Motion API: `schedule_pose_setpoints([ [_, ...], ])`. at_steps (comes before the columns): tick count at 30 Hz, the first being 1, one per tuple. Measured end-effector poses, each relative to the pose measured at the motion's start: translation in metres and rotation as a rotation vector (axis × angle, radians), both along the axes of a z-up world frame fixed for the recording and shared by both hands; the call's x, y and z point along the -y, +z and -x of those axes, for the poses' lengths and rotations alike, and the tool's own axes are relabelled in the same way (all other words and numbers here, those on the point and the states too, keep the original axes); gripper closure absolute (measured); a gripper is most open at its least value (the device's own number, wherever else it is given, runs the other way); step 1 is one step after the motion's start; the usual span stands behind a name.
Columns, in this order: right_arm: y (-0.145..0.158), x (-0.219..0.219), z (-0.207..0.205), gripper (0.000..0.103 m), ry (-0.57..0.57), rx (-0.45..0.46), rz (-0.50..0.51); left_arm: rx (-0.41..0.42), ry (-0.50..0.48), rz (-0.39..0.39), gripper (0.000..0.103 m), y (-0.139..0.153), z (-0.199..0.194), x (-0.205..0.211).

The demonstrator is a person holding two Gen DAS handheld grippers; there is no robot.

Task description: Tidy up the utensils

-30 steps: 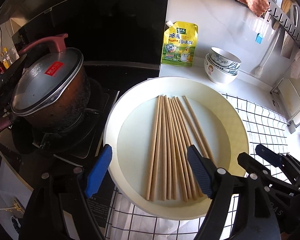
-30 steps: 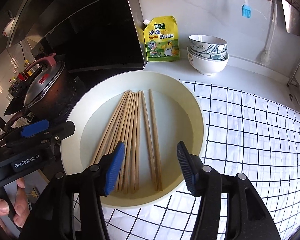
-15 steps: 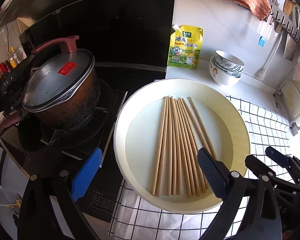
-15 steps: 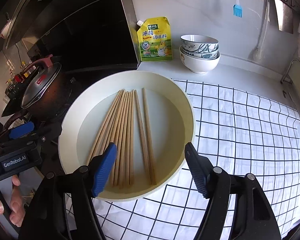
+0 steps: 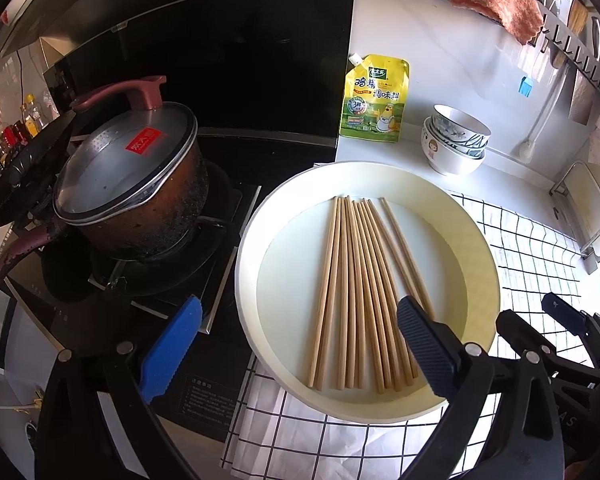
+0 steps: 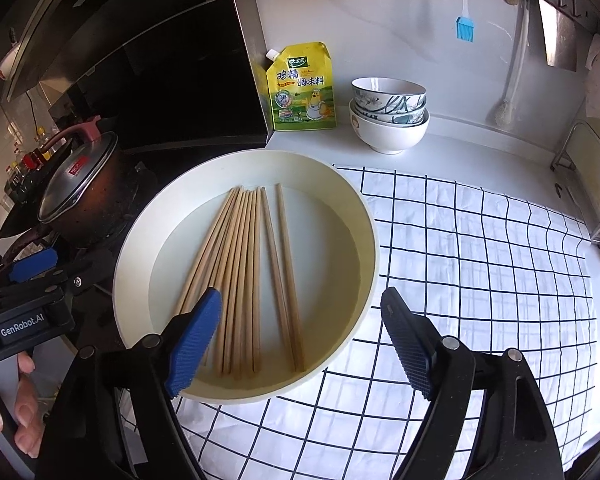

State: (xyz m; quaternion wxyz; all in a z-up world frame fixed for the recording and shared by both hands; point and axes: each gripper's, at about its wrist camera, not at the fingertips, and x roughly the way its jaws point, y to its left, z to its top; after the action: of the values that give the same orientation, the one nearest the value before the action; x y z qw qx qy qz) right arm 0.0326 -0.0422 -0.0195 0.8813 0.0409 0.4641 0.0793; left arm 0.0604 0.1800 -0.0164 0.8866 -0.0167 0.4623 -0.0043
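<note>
Several wooden chopsticks (image 5: 352, 288) (image 6: 240, 280) lie side by side in a cream round plate (image 5: 246, 264) (image 6: 368, 240), two of them a little apart on the right. My left gripper (image 5: 296, 344) hovers over the plate's near left rim, open wide, one pad above the stove edge and one above the chopstick ends. My right gripper (image 6: 300, 344) hangs over the plate's near edge. Its jaws are opening, the chopstick ends lie below the gap, and the pads press on nothing. Each gripper shows at the edge of the other's view.
A lidded, scorched pot (image 5: 128, 172) sits on the black stove left of the plate. A yellow seasoning pouch (image 5: 374, 100) and stacked bowls (image 5: 456, 140) stand by the back wall. A checked cloth (image 6: 480, 260) covers the counter to the right. A wall rack (image 5: 572, 40) holds hanging utensils.
Both grippers' jaws have spread wider apart. The chopsticks and plate lie as before.
</note>
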Motion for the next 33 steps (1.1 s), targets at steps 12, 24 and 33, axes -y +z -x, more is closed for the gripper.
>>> schedule_pose_setpoints([
  [12, 0.0001, -0.0004, -0.0008, 0.025, -0.003, 0.003, 0.015, 0.008, 0.003, -0.006, 0.007, 0.0028, -0.0011, -0.0014],
  [24, -0.0009, 0.0010, -0.0023, 0.025, -0.003, 0.003, 0.029, 0.010, 0.004, -0.016, 0.007, 0.0030, -0.0030, 0.0000],
  [33, -0.0007, -0.0007, -0.0011, 0.025, -0.003, 0.005, 0.031, -0.004, 0.005, -0.017, 0.007, -0.0003, -0.0018, 0.0007],
])
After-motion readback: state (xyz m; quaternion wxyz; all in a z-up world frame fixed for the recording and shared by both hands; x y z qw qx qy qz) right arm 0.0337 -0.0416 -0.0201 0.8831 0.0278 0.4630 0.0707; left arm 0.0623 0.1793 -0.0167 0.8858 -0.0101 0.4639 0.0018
